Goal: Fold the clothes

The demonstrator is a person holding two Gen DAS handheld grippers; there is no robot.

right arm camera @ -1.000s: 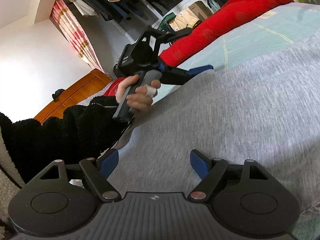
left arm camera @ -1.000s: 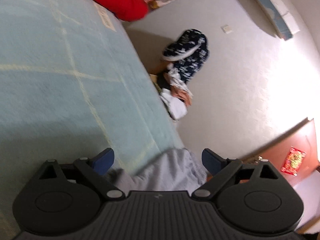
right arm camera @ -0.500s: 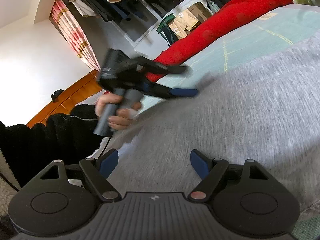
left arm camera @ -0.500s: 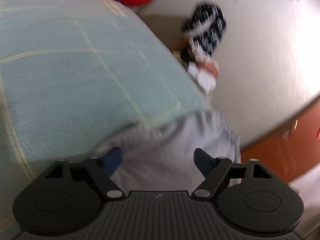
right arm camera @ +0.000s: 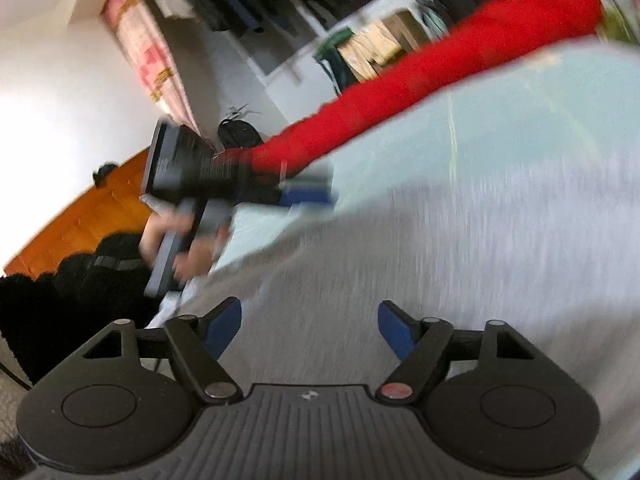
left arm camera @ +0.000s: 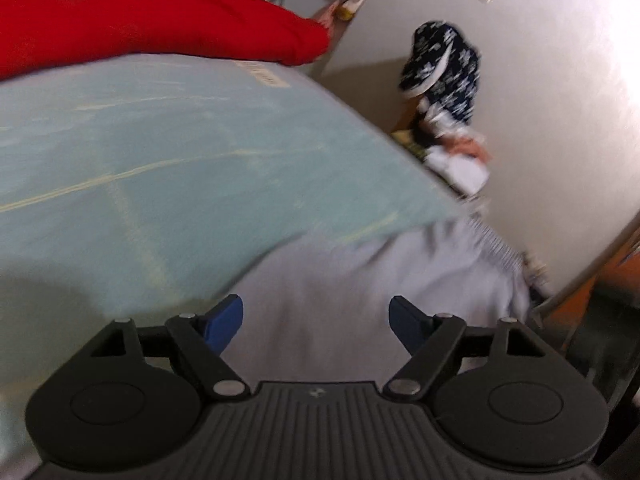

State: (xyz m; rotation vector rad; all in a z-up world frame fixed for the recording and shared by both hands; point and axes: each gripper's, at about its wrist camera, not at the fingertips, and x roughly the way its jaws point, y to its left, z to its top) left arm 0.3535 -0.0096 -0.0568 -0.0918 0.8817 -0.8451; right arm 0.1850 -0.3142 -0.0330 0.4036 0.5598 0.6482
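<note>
My left gripper (left arm camera: 316,316) has a matt black plastic body with a ribbed panel, small metal pivot pins and smooth blue plastic fingertips (left arm camera: 224,318). The grey garment (left arm camera: 360,304) below it is soft knitted cloth, matt, ribbed at its hem. The pale green bed cover (left arm camera: 168,152) is matt woven cloth. The red bolster (left arm camera: 152,24) is plush cloth. The cabinet (right arm camera: 84,216) is glossy orange wood.
</note>
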